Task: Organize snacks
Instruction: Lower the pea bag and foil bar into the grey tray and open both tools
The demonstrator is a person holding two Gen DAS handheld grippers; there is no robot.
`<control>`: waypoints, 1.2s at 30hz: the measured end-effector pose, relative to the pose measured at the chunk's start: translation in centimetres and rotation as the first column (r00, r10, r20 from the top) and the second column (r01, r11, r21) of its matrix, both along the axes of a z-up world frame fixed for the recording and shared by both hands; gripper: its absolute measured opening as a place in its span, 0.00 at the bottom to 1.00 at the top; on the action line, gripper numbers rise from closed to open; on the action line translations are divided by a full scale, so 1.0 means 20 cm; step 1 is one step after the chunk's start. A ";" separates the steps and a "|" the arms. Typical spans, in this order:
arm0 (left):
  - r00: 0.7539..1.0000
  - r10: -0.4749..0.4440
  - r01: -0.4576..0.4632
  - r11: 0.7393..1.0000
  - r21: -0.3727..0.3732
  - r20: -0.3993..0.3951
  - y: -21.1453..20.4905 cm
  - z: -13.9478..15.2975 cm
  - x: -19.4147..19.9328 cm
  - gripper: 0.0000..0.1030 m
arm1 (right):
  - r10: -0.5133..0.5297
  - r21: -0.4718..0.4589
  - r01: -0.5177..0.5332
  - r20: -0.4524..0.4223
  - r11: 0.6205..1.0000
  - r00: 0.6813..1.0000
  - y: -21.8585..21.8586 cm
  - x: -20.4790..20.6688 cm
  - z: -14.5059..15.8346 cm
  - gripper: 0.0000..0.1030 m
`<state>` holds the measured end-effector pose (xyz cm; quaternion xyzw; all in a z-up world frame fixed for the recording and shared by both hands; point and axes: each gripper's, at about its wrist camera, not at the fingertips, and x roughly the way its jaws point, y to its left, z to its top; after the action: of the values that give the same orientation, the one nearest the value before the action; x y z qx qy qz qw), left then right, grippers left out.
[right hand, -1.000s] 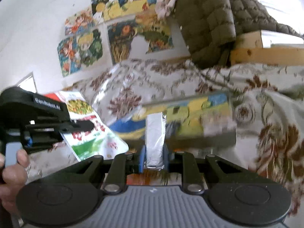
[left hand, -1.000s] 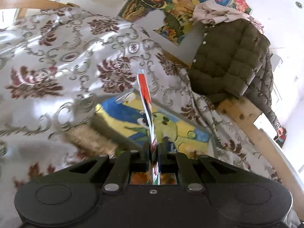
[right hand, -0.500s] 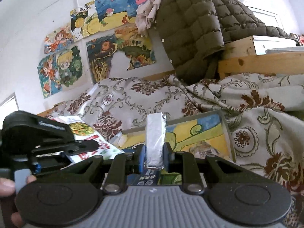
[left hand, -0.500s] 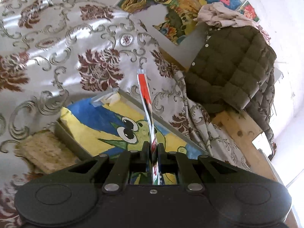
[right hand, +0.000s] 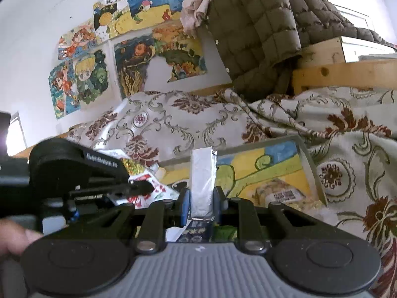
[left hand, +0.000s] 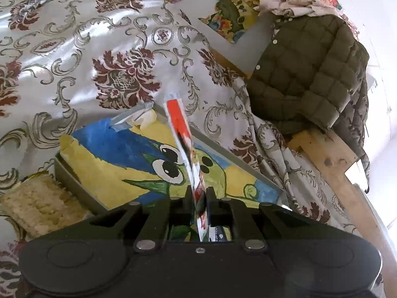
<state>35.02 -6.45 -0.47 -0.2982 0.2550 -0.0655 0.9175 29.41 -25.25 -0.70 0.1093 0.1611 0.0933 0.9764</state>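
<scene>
Two hand-held grippers, left pinching red snack packet, right pinching silver packet, above tray rim.

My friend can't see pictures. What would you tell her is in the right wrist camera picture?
The right gripper pinches a silver foil snack packet upright over a shallow box lined with a cartoon painting, on a flowery cloth. Beside it, the left gripper holds a red, white and green snack bag. A brown quilted jacket hangs behind.
</scene>
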 end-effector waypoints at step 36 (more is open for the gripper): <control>0.990 -0.058 0.078 0.983 0.165 -0.127 0.10 -0.08 0.09 0.74 | 0.003 -0.160 -0.011 -0.046 0.987 0.999 0.09 0.01 -0.04 0.47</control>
<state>36.80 -4.39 -2.05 -0.2136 0.3254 -0.0566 0.9194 29.59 -23.43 -1.43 0.0321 0.1909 0.0808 0.9778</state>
